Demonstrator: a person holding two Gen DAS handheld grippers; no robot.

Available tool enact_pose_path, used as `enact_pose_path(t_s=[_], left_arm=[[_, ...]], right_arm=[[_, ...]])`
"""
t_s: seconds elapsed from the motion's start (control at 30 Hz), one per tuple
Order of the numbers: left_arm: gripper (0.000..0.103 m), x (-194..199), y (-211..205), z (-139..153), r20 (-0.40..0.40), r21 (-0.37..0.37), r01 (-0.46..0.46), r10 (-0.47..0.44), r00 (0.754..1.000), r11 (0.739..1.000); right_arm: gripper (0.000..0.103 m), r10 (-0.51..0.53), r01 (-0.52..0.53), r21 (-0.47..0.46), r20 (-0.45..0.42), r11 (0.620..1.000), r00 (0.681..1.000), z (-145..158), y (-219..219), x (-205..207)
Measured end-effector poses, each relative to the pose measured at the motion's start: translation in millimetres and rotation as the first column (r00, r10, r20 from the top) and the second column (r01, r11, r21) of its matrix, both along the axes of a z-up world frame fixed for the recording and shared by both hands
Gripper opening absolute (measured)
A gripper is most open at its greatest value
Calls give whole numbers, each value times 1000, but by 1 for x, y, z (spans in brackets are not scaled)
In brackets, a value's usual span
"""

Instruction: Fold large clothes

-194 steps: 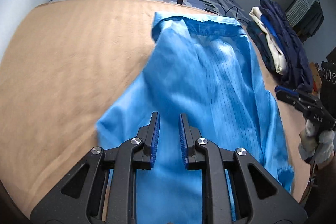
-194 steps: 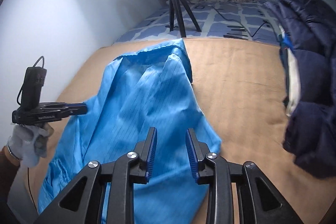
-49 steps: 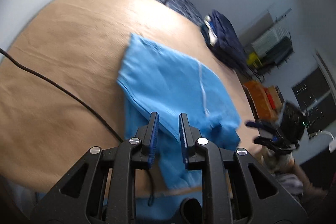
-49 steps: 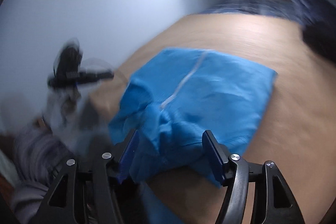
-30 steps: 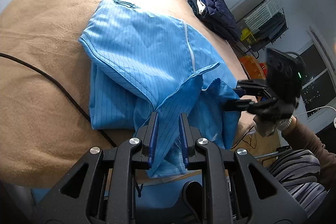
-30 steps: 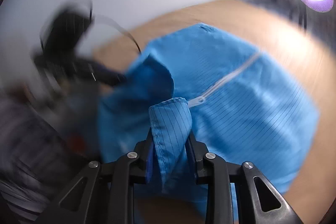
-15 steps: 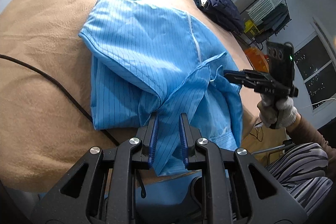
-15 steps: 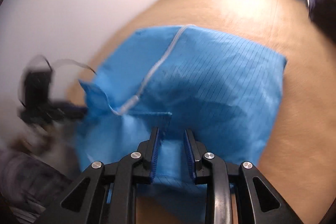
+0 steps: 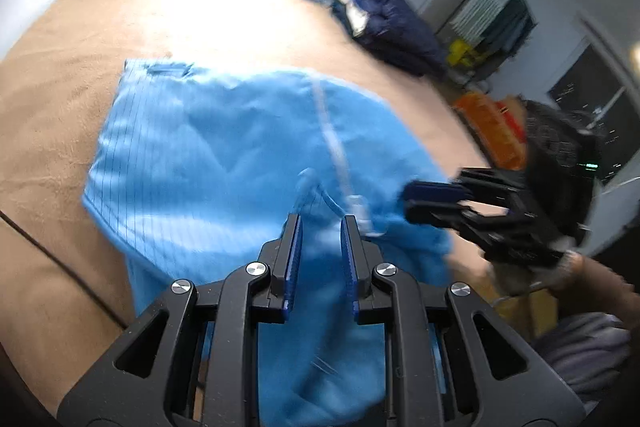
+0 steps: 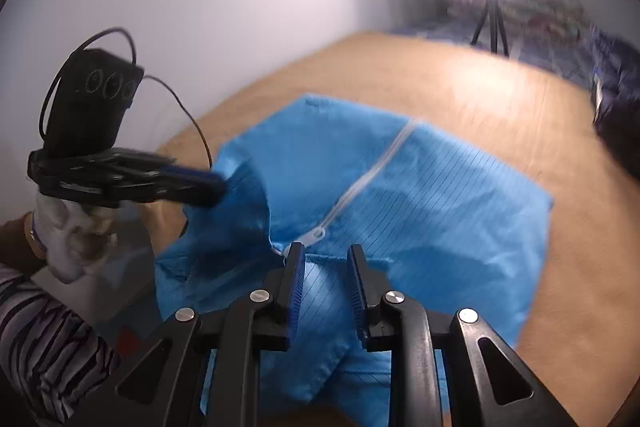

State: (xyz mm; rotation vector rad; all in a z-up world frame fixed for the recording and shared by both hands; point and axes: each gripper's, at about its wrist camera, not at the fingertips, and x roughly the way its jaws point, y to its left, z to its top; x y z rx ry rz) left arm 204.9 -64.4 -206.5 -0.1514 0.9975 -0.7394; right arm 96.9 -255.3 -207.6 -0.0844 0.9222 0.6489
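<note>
the blue zip-front garment (image 9: 224, 155) lies partly folded on the tan bed cover (image 9: 52, 95), its near end hanging over the bed's edge toward the person. it looks thin, light and limp, with fine pinstripes and a white zipper (image 10: 372, 171) running up the middle; i judge it will slump and slide out of any loose hold, so the sound places to take it are doubled edges such as the hem, the collar band or the fabric beside the zipper.

at the left, the left gripper (image 9: 319, 251) has its fingers (image 9: 291, 259) spread a narrow way apart, with blue cloth showing in the gap. from the right wrist view its tips reach the raised fold of fabric, but motion blur hides whether they touch it. it does not appear to pinch anything.

further right, the right gripper (image 10: 326, 283) hangs over the near end by the zipper pull, fingers (image 10: 295, 287) likewise a little apart, clamping nothing.
</note>
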Motion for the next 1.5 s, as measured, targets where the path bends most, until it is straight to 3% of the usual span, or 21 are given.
enact_pose_path(t_s=[0.1, 0.17, 0.23, 0.3, 0.43, 0.53, 0.67, 0.83, 1.03, 1.13, 1.23, 1.4, 1.5], left_arm=[[17, 8, -6, -32, -10, 103, 3, -2, 1000, 995], [17, 9, 0, -43, -40, 82, 5, -1, 999, 997], [17, 8, 9, -36, -50, 56, -6, 9, 999, 998], [17, 6, 26, -18, -38, 6, -26, 26, 999, 1000], [17, 19, 54, 17, 11, -35, -70, 71, 997, 997], [17, 45, 54, 35, 53, -12, -92, 92, 994, 996], [17, 82, 24, 43, 81, 33, -45, 43, 996, 998], [17, 121, -11, 23, 66, 106, -22, 15, 998, 994], [17, 147, -16, -33, -18, 174, -13, 17, 1000, 985], [17, 146, -16, -46, -6, 174, -18, 20, 1000, 985], [17, 140, -15, -40, -5, 195, -15, 16, 1000, 981], [17, 108, 26, -5, 39, 102, -83, 79, 996, 991], [17, 82, 47, -8, 31, 101, -94, 91, 995, 990]], right_arm=[[21, -6, 5, -3, -46, 1000, 999, -18, 8, -1], [21, 19, -24, -60, -79, 998, 997, -36, 20, -3], [22, 52, -60, -122, -69, 991, 996, -40, 27, -10], [21, 49, -54, -66, -73, 996, 996, -27, 17, -12], [27, -61, 63, 64, -22, 996, 998, 8, -27, -7], [27, -134, 132, 71, 26, 989, 991, 30, -46, 13], [23, -127, 124, 44, 56, 991, 990, 43, -32, 56], [21, -92, 93, -42, 40, 995, 995, 21, 2, 108], [19, -85, 79, -129, -41, 988, 996, -25, 14, 132], [17, -86, 73, -169, -70, 983, 994, -46, 14, 133], [17, -84, 70, -196, -66, 978, 994, -50, 17, 129], [20, -161, 158, -70, -50, 985, 986, -8, -23, 106], [22, -207, 205, -59, -37, 977, 978, 2, -50, 73]])
